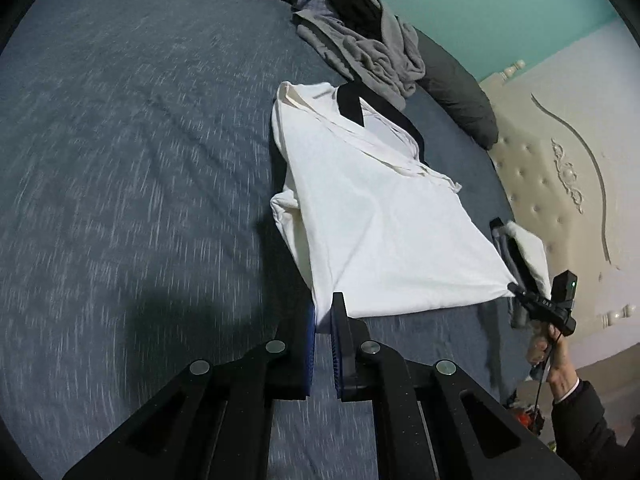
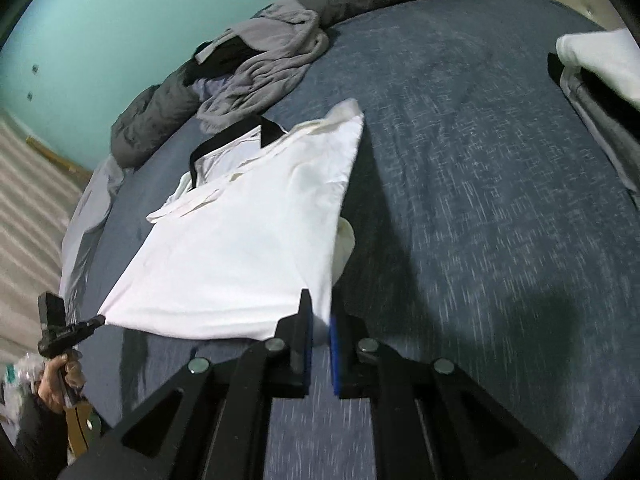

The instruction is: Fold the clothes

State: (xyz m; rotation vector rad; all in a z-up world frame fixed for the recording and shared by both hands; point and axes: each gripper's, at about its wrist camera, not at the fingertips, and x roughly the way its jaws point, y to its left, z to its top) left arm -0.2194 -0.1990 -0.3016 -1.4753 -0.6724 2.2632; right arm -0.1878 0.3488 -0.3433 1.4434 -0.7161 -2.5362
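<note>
A white shirt (image 1: 372,216) with a black collar (image 1: 350,104) lies lengthwise on the blue bed sheet (image 1: 140,160), its sleeves folded in over the body. My left gripper (image 1: 324,320) is shut on one hem corner, and white cloth shows between its blue pads. My right gripper (image 2: 320,322) is shut on the other hem corner of the shirt (image 2: 248,240). The hem is stretched taut between the two and lifted off the sheet. Each wrist view shows the other gripper pinching its corner: the right gripper (image 1: 514,288) and the left gripper (image 2: 96,320).
A heap of grey clothes (image 1: 372,48) lies beyond the collar, with dark grey pillows (image 1: 460,96) behind it. A stack of folded garments (image 2: 592,68) sits on the bed to the right. A cream tufted headboard (image 1: 560,184) and a teal wall (image 2: 100,20) border the bed.
</note>
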